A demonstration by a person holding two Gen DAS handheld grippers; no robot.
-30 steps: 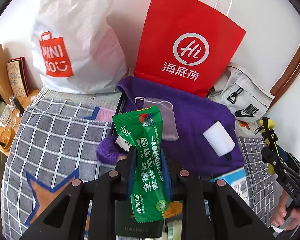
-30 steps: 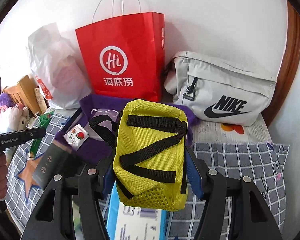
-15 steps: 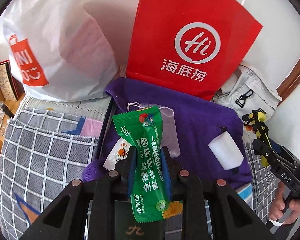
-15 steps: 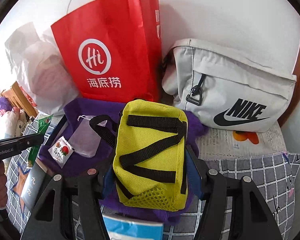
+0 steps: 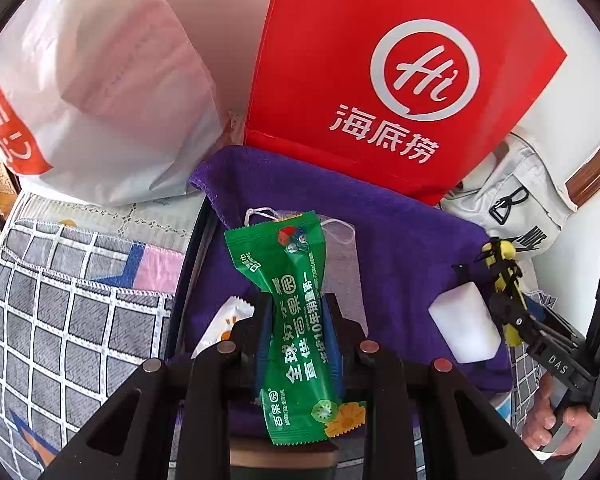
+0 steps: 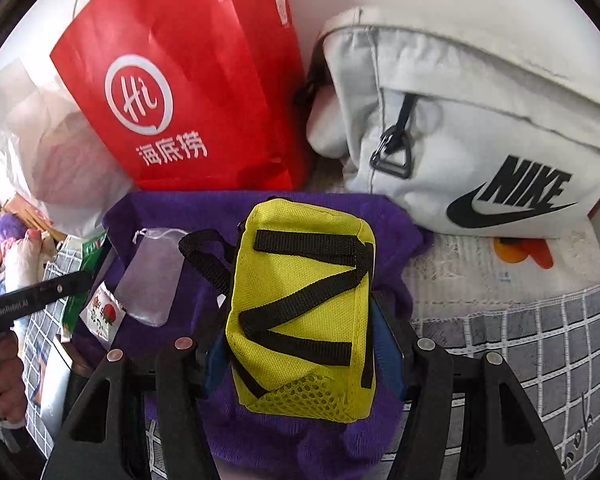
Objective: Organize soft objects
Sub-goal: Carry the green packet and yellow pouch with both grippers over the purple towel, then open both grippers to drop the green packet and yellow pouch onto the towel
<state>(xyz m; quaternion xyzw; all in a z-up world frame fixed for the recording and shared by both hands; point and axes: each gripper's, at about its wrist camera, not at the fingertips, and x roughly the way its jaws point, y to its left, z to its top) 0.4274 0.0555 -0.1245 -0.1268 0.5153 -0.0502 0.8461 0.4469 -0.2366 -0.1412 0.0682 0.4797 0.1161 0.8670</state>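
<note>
My left gripper [image 5: 296, 312] is shut on a green snack packet [image 5: 296, 320] and holds it above a purple towel [image 5: 400, 240]. On the towel lie a clear drawstring pouch [image 5: 336, 264], a white block [image 5: 464, 328] and a small white sachet [image 5: 224, 324]. My right gripper [image 6: 304, 320] is shut on a yellow pouch with black straps [image 6: 304, 308], also over the purple towel [image 6: 204, 208]. The right gripper with its yellow pouch [image 5: 500, 256] shows at the right edge of the left wrist view.
A red paper bag [image 5: 380, 72] and a white plastic bag [image 5: 100, 100] stand against the wall behind the towel. A grey Nike bag [image 6: 480, 140] lies to the right. A grey checked bedcover [image 5: 60, 320] spreads left and right [image 6: 540, 352].
Both grippers have moved forward toward the red bag and the wall, still holding their objects. The towel and bags now fill more of both views.
</note>
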